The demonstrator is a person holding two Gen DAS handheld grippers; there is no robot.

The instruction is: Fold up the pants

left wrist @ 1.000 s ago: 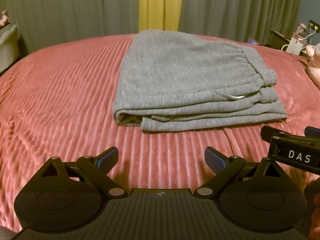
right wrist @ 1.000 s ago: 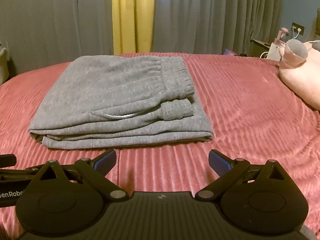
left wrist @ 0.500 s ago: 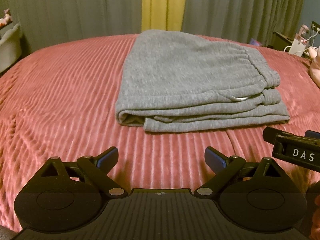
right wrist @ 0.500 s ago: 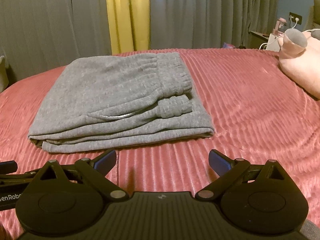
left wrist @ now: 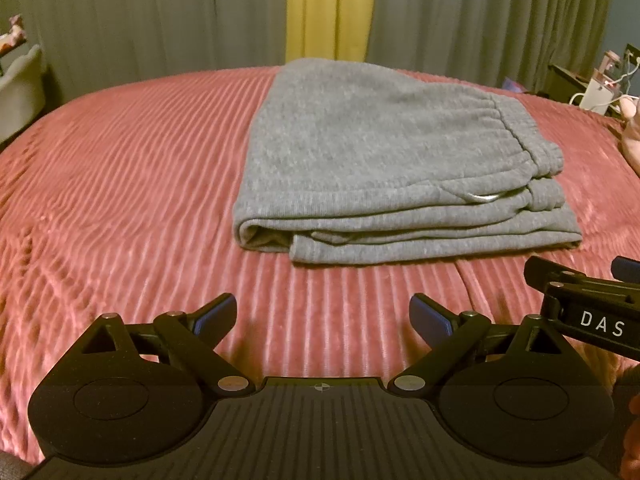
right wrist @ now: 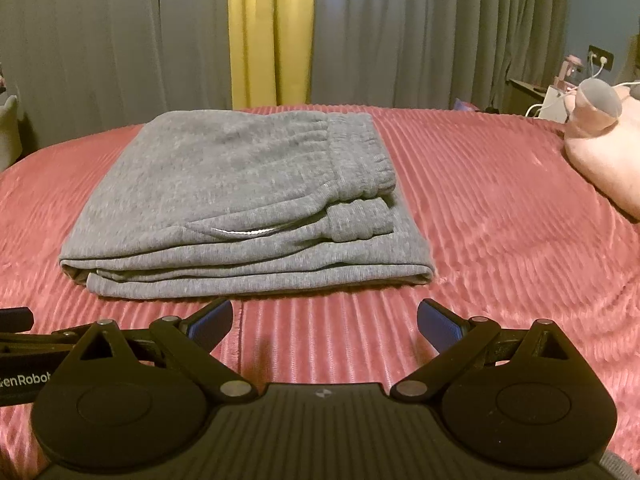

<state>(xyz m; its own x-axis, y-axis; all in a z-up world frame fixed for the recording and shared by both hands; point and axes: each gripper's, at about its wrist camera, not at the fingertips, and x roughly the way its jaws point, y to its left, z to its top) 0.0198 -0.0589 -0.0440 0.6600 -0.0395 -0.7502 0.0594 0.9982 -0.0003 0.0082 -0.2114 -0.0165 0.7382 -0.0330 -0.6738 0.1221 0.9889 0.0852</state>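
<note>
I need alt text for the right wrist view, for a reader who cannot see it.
Grey fleece pants, folded into a flat stack, lie on a ribbed pink bedspread. The open right gripper hovers in front of them, touching nothing. Grey and yellow curtains hang behind, and a pink plush toy sits at the right edge.

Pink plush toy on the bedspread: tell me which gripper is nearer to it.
Right. The right gripper hovers open nearest the plush toy; the left gripper, also open, sits beyond it, further away.
</note>
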